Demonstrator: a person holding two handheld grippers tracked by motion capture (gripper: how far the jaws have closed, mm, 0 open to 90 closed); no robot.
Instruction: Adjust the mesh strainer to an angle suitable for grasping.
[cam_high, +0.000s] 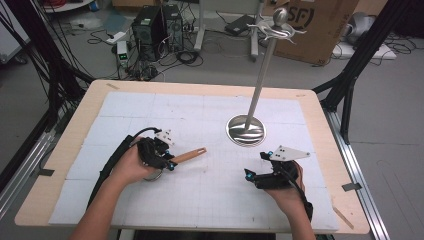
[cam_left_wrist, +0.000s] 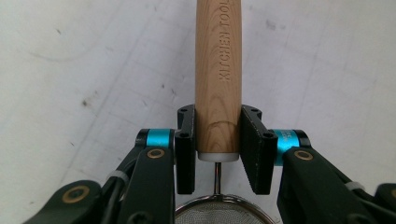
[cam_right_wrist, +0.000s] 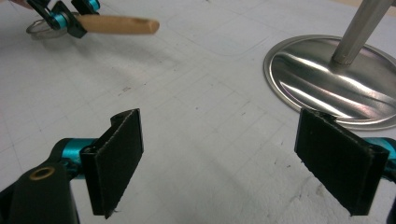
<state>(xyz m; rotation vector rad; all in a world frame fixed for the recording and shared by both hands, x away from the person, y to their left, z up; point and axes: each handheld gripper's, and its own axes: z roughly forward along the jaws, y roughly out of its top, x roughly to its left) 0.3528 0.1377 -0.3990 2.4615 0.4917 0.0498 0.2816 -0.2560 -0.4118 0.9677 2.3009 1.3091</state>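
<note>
— Cables, computer towers and a cardboard box clutter the floor beyond the desk (cam_high: 60, 150), and a white gridded mat (cam_high: 210, 190) covers most of its top. What's the left gripper (cam_high: 167, 161) got?

— A small mesh strainer (cam_left_wrist: 219, 212) by its wooden handle (cam_left_wrist: 218, 70), the one stamped "KITCHEN TOOL". Its fingers (cam_left_wrist: 185, 149) are closed against both sides of the handle, right at the end where the wire stem leaves it. It sits at the near left of the mat, with the handle pointing right and slightly far.

— And the risk?

— The grip is at the very base of a round, smooth handle. I'd judge it could twist or slide between the flat pads, so the mesh bowl under the hand swings round or drops.

— The right gripper (cam_high: 257, 176)?

— Near right, its fingers (cam_right_wrist: 116, 158) spread wide with nothing between them, facing the mat and the edge of the steel base (cam_right_wrist: 327, 79).

— That stand worries me.

— Fairly. The hanging stand (cam_high: 263, 75) is a tall thin pole on a round base, with hooks (cam_high: 280, 31) up top. If the strainer is meant to go there, a knock from either gripper or a long handle could rock it, and hooking it on takes a steady reach across the desk.
</note>
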